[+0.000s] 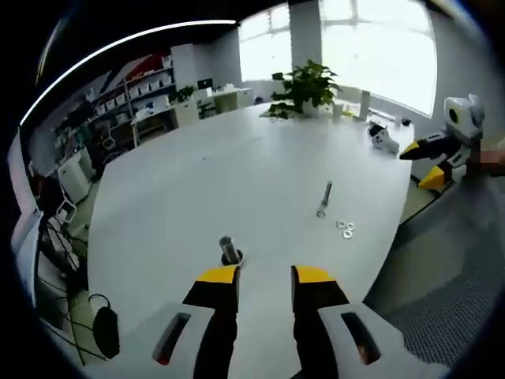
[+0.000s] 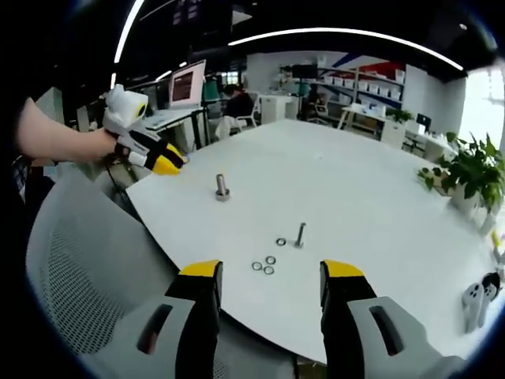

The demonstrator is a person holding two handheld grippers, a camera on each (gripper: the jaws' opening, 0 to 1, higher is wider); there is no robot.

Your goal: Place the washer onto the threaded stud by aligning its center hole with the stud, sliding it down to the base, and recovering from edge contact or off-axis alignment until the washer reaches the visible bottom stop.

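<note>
Right gripper [image 2: 270, 276] hovering, jaws apart, empty, washers [image 2: 264, 266] lying just ahead. Judging washer thin, light, slippery: pinching at outer rim.

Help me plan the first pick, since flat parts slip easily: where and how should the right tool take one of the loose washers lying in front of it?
Grip a washer across its outer rim, coming from straight above. It lies flat on the table, so only the thin edge offers purchase. The right tool stands open just short of the cluster. The washers sit close together, so probably start with an outer one.
</note>
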